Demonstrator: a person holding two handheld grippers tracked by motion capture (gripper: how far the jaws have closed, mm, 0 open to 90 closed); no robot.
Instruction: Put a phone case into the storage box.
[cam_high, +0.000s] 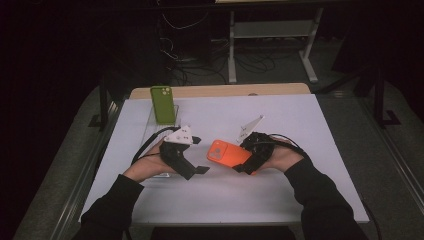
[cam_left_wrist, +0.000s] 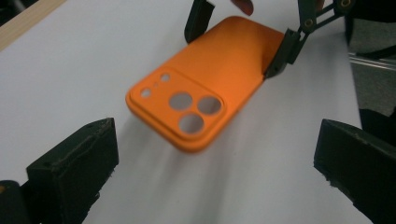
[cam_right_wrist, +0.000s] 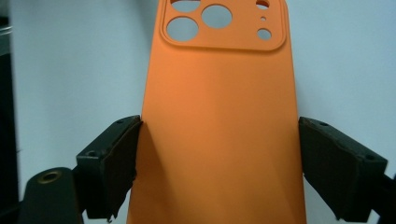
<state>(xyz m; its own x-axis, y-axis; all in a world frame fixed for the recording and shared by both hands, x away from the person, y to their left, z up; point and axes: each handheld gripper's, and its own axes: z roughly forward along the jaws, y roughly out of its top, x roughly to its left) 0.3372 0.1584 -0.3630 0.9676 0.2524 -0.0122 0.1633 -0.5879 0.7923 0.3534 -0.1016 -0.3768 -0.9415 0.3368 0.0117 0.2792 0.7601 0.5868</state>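
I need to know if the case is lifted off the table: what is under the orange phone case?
White table and a blurred shadow lie beneath the orange phone case; the spot directly underneath is covered.

A green phone case (cam_high: 163, 104) stands upright at the white table's (cam_high: 300, 165) far left edge.

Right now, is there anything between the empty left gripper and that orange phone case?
Nothing visible. The left gripper has its jaws spread wide, and bare white table is all that lies between them and the orange phone case, which the right gripper holds by its far end.
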